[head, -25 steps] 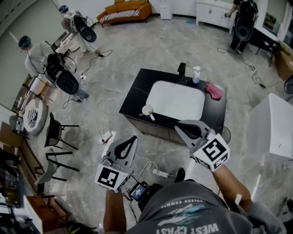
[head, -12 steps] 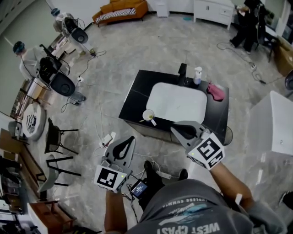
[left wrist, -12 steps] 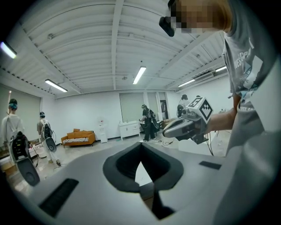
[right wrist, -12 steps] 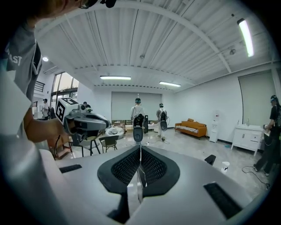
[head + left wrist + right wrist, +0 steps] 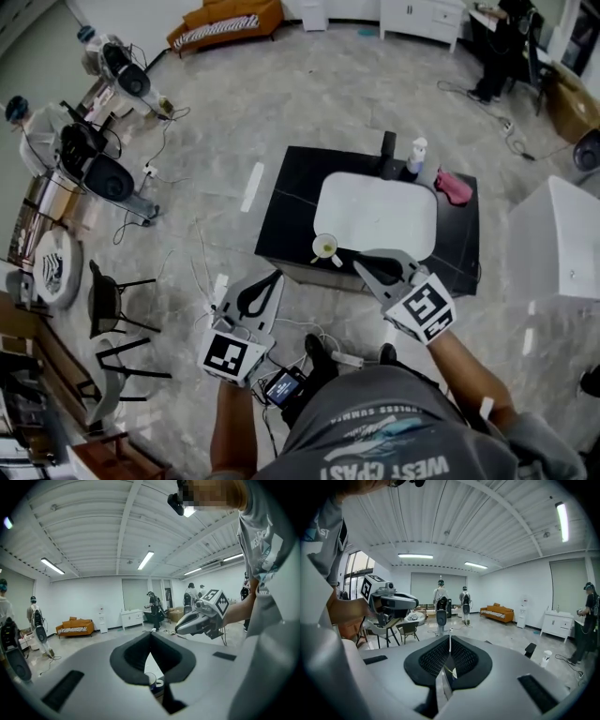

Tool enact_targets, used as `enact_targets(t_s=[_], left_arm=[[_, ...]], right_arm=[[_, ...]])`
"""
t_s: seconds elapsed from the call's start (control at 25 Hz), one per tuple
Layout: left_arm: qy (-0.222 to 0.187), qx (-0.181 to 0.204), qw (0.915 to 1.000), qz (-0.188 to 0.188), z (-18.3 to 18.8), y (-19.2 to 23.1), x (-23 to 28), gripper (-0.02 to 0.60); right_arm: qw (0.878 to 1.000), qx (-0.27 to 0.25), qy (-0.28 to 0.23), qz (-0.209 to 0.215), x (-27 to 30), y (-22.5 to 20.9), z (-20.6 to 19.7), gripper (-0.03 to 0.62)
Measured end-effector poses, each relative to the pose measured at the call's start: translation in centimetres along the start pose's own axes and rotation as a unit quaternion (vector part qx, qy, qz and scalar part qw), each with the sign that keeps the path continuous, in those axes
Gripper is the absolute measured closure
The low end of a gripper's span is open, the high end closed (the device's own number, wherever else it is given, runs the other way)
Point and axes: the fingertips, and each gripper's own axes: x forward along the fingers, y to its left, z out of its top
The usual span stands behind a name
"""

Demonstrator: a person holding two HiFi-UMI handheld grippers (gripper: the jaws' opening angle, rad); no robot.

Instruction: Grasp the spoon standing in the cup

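Holding both tongs out ahead of you above the floor [image 5: 234, 112], you stand short of the black worktop [image 5: 281, 211]. The left tongs [image 5: 273, 277] are pressed together. In the left gripper view the tips meet at the front, with only a wedge of gap behind them and nothing pinched. The right tongs [image 5: 359, 265] are pressed together too. The right gripper view shows the two dark faces side by side with a thin slit between them, and nothing is caught there.

The cup [image 5: 324, 246] stands ahead of both tongs, between their tips and closer to the right tongs, touching neither. It sits on the worktop near the edge that faces you. The spoon [image 5: 336, 260] stands in the cup, its handle leaning out toward the right tongs.

Beyond the right tongs lies the white basin [image 5: 380, 214], with the cup just off its near corner. Past the basin, well away from both tongs, a spray bottle [image 5: 417, 155] stands upright and a pink cloth [image 5: 455, 186] lies on the worktop. Off to the left of the left tongs stand two dark chairs [image 5: 117, 286].
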Motion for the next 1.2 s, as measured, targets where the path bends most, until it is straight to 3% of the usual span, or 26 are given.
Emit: enact_targets(t_s=[0.28, 0.68, 1.2], left_arm=[[0.000, -0.020, 0.9997, -0.011, -1.9, 3.7, 0.1, 0.580], [0.022, -0.050, 0.9984, -0.017, -6.4, 5.9, 1.8, 0.580], [0.047, -0.100, 0.9938, -0.016, -11.8, 7.1, 2.5, 0.580]], right_arm=[[0.999, -0.004, 0.036, -0.005, 3.9, 0.7, -1.3, 0.559], [0.996, -0.023, 0.090, 0.010, 8.9, 0.7, -7.1, 0.557], [0.981, -0.077, 0.173, 0.038, 13.8, 1.7, -15.1, 0.488]])
